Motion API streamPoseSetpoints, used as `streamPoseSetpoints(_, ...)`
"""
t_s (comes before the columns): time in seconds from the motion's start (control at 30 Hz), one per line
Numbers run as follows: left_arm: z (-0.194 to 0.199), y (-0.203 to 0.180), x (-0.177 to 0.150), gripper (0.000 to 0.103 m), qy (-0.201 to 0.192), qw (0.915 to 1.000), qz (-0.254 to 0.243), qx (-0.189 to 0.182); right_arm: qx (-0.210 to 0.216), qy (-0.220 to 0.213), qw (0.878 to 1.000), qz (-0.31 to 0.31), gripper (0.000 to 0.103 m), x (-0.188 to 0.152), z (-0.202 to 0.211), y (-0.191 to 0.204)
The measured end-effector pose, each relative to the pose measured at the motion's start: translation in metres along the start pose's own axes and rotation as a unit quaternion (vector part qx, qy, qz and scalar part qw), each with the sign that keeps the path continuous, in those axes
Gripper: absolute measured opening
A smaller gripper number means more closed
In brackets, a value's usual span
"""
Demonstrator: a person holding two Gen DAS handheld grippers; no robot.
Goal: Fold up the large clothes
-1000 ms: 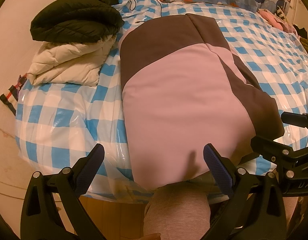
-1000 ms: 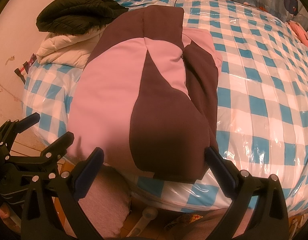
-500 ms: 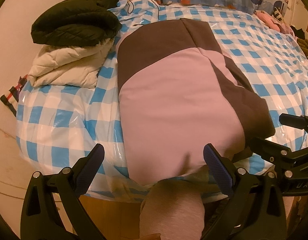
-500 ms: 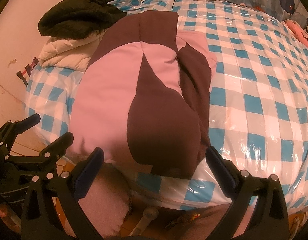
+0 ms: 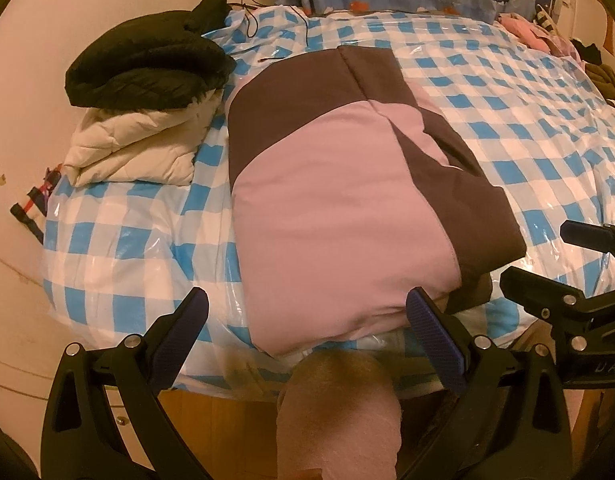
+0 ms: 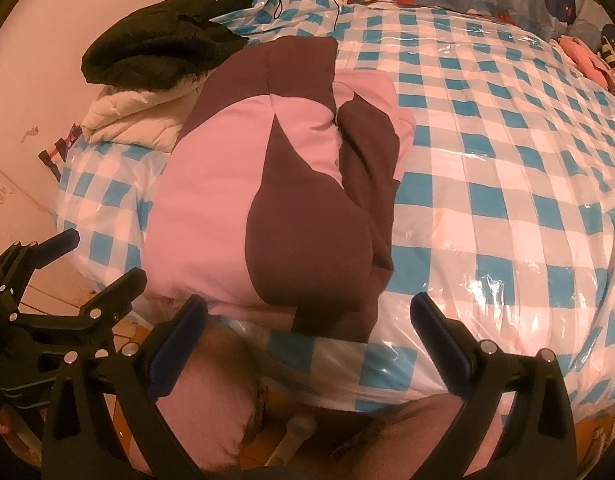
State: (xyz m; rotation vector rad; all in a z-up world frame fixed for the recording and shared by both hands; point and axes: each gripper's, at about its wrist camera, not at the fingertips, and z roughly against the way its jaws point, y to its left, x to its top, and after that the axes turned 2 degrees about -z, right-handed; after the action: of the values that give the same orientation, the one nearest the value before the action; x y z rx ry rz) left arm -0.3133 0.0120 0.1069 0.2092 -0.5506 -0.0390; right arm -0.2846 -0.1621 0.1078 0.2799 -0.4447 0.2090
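left gripper [image 5: 307, 328] and right gripper [image 6: 307, 328] both spread wide, holding nothing. folded pink-and-brown padded jacket [image 5: 339, 208] lies on blue-white checked plastic-covered bed [image 5: 119, 236], at its near edge.

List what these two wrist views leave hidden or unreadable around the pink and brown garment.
- Pink and brown garment: its underside and inner folds are covered by its own top layer in both views.
- White quilted jacket: partly buried under the black jacket, left view.
- Clothes at the far bed corner: too small and warped by the fisheye edge.
- Floor object: blurred, right view.
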Motion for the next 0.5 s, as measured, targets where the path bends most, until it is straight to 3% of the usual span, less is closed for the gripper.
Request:
streamPoseSetpoints(0.23, 0.009, -0.009, -0.004, 0.095, 0.000, 1.0000, -0.003, -0.005, 0.002, -0.007, 1.000, -0.005, 0.097, -0.006, 0.011, -0.011)
streamPoseSetpoints(0.4, 0.010, -0.003, -0.005, 0.095, 0.004, 0.9982, 0.028, -0.053, 0.009, -0.009, 1.000, -0.011, 0.097, -0.011, 0.015, -0.017)
streamPoseSetpoints(0.5, 0.015, 0.004, -0.009, 0.095, -0.016, 0.9952, 0.050, -0.083, 0.013, -0.010, 1.000, -0.016, 0.097, -0.012, 0.017, -0.020)
